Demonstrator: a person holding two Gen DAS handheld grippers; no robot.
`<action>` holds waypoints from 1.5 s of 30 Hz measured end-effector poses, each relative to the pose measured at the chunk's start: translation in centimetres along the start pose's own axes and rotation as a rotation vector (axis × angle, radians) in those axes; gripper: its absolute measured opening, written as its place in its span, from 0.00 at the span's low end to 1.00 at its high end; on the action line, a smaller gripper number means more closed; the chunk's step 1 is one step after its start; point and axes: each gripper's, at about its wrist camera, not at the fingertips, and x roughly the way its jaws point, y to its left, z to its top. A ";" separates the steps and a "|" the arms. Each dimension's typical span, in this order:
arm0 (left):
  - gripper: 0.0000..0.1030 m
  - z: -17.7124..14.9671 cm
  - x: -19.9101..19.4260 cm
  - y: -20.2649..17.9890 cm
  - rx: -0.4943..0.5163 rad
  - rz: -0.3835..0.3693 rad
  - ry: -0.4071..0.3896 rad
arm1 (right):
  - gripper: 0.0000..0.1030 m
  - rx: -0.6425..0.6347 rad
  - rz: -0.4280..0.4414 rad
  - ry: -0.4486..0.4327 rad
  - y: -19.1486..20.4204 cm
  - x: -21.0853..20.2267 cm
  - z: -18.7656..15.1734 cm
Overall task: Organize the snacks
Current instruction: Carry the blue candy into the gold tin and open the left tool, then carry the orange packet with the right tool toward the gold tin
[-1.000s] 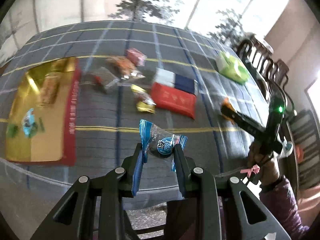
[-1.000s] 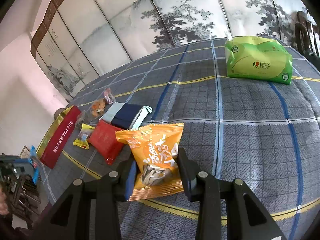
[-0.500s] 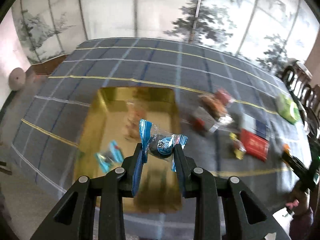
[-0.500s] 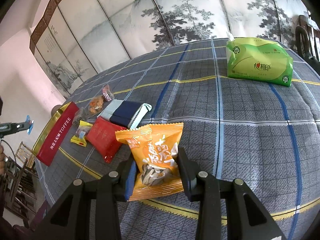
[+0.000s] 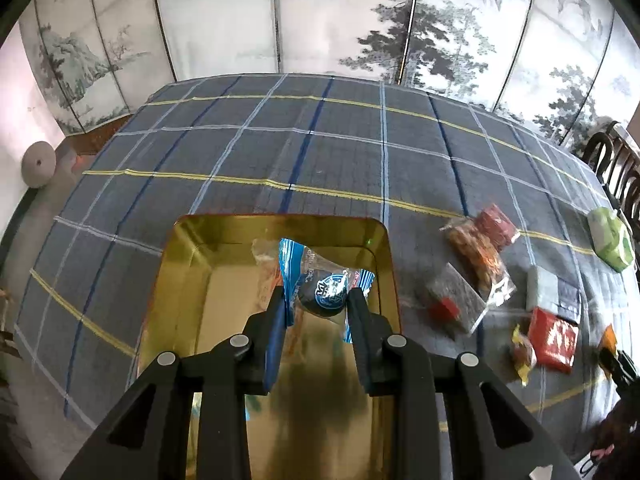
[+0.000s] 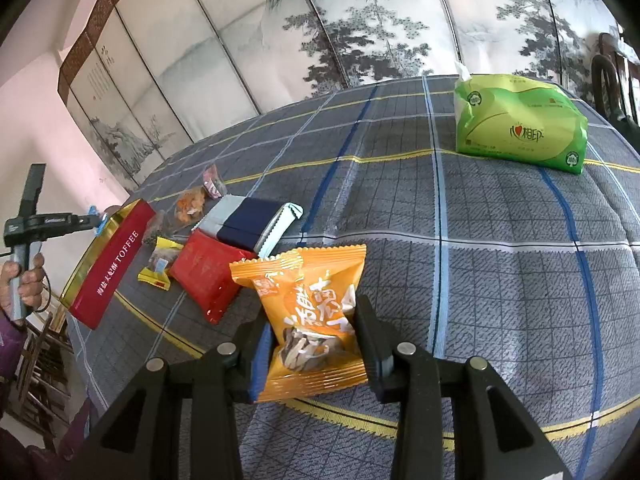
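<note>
My left gripper (image 5: pixel 316 300) is shut on a blue-wrapped candy (image 5: pixel 326 290) and hangs over the far half of the gold tin (image 5: pixel 176 276). A clear orange snack packet (image 5: pixel 266 276) lies in the tin just behind the candy. In the right wrist view my right gripper (image 6: pixel 310 334) is shut on an orange snack packet (image 6: pixel 310 304) above the checked tablecloth. The same tin, red-sided and marked TOFFEE (image 6: pixel 110 264), sits at the far left there, with the left gripper (image 6: pixel 96 220) above its far end, held by a hand (image 6: pixel 22 284).
Loose snacks lie right of the tin: a clear orange packet (image 5: pixel 478 250), a small red one (image 5: pixel 496 224), a clear bag (image 5: pixel 456 300), a yellow candy (image 5: pixel 522 354), a red packet (image 5: pixel 554 338) and a blue-white packet (image 6: pixel 250 224). A green tissue pack (image 6: pixel 520 122) stands far right.
My left gripper has carried the blue candy leftward from over the loose snacks to above the gold tin. The right gripper has kept still with its orange packet.
</note>
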 end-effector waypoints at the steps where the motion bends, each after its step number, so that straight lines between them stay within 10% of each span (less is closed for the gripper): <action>1: 0.25 0.1 0.3 0.0 -0.001 0.003 0.002 | 0.37 0.000 0.000 0.000 0.0 0.0 0.0; 29: 0.28 1.1 4.4 -1.3 0.010 0.016 0.058 | 0.37 -0.001 -0.001 0.001 0.0 0.0 0.1; 45: 0.60 -3.3 -4.2 -2.7 0.075 0.120 -0.126 | 0.38 -0.010 -0.025 -0.001 0.1 0.1 -0.3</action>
